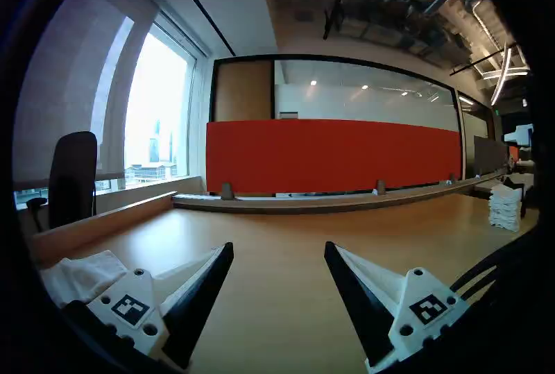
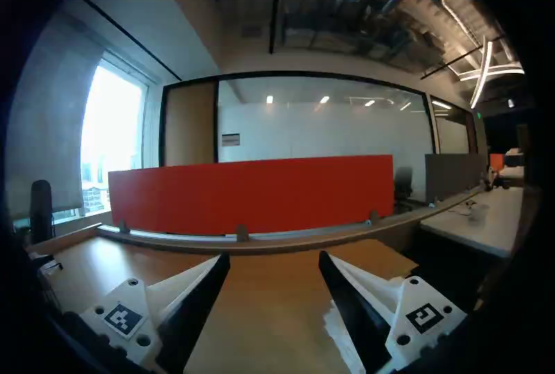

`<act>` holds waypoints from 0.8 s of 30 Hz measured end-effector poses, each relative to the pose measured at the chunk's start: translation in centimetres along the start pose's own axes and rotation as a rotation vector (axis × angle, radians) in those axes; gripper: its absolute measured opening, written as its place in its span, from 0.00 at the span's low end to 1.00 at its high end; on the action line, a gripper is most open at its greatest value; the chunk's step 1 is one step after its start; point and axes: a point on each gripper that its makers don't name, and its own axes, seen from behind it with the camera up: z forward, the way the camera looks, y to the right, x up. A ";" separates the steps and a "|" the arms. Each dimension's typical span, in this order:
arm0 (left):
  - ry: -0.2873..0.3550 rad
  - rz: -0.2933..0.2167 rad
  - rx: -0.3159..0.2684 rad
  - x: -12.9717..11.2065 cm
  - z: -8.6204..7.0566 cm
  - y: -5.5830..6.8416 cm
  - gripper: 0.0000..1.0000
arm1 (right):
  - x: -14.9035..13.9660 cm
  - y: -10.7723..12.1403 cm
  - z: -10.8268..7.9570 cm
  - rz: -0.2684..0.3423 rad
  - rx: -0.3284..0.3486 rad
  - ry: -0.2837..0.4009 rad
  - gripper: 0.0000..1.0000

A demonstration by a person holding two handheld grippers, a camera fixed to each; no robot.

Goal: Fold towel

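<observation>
My left gripper [image 1: 278, 245] has its two fingers spread wide, nothing between them, just bare wooden desk [image 1: 291, 291] showing through the gap. Right beside the left-hand finger, down at the near left, there's a crumpled white towel [image 1: 80, 277] lying on the desk, and the finger isn't pressing on it. Over on the far right edge of the desk sits a stack of folded towels [image 1: 505, 207], well apart from me. My right gripper [image 2: 273, 256] is spread just as wide, empty too, over the same wood. A strip of white cloth [image 2: 338, 338] peeks out by the inner edge of its right-hand finger, at the near edge, and I can't tell whether it touches. Past both sets of fingers, a red divider [image 1: 333, 155] runs along the far side of the desk. A black office chair [image 1: 69, 180] stands at the left by the bright window [image 1: 156, 110], and a white table [image 2: 485, 225] sits off to the right.
</observation>
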 end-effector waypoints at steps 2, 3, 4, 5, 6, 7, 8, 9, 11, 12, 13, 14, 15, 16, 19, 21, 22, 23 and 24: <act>0.000 0.000 0.000 0.0 0.0 0.0 0.97 | -0.7 0.2 0.1 0.001 -0.002 0.000 0.99; 0.000 0.000 0.000 0.0 0.0 0.0 0.97 | -1.0 0.4 0.1 0.001 -0.003 0.001 0.99; 0.000 0.000 0.000 0.0 0.0 0.0 0.97 | -1.4 0.4 0.1 -0.003 -0.003 0.003 0.99; 0.000 0.000 0.000 0.0 0.0 0.0 0.97 | -1.7 0.4 0.1 -0.007 -0.002 0.005 0.99; 0.000 0.000 0.000 0.0 0.0 0.0 0.97 | -2.1 0.5 0.1 -0.011 -0.001 0.008 0.99; 0.000 0.000 0.000 0.0 0.0 0.0 0.97 | -2.4 0.4 0.2 -0.014 0.000 0.009 0.99; 0.000 0.000 0.000 0.0 0.0 0.0 0.97 | -2.8 0.4 0.2 -0.017 0.001 0.009 0.99; 0.000 0.000 0.000 0.0 0.0 0.0 0.97 | -3.2 0.3 0.2 -0.020 0.002 0.010 0.99; 0.000 0.000 0.000 0.0 0.0 0.0 0.97 | -3.9 0.2 0.3 -0.022 0.003 0.008 0.99; 0.000 0.000 0.000 0.0 0.0 0.0 0.97 | -4.3 0.0 0.3 -0.024 0.004 0.008 0.99; 0.000 0.000 0.000 0.0 0.0 0.0 0.97 | -4.6 -0.1 0.3 -0.024 0.005 0.010 0.99; 0.000 0.000 0.000 0.0 0.0 0.0 0.97 | -4.9 -0.3 0.3 -0.025 0.006 0.012 0.99; 0.000 0.000 0.000 0.0 0.0 0.0 0.97 | -5.2 -0.4 0.3 -0.025 0.007 0.014 0.99; 0.000 0.000 0.000 0.0 0.0 0.0 0.97 | -5.5 -0.6 0.3 -0.025 0.009 0.014 0.99; 0.000 0.000 0.000 0.0 0.0 0.1 0.98 | -6.5 -0.9 0.3 -0.023 0.015 0.008 0.99; 0.000 0.000 0.000 0.0 0.0 0.1 0.97 | -7.3 -1.0 0.3 -0.022 0.016 0.000 0.99; 0.000 0.000 0.000 0.0 0.0 0.1 0.97 | -7.5 -1.1 0.3 -0.024 0.015 -0.002 0.99; 0.000 0.000 0.000 0.0 0.0 0.1 0.97 | -7.8 -1.1 0.3 -0.025 0.014 -0.003 0.99; 0.000 0.000 0.000 0.0 0.0 0.1 0.97 | -8.1 -1.1 0.3 -0.026 0.013 -0.005 0.99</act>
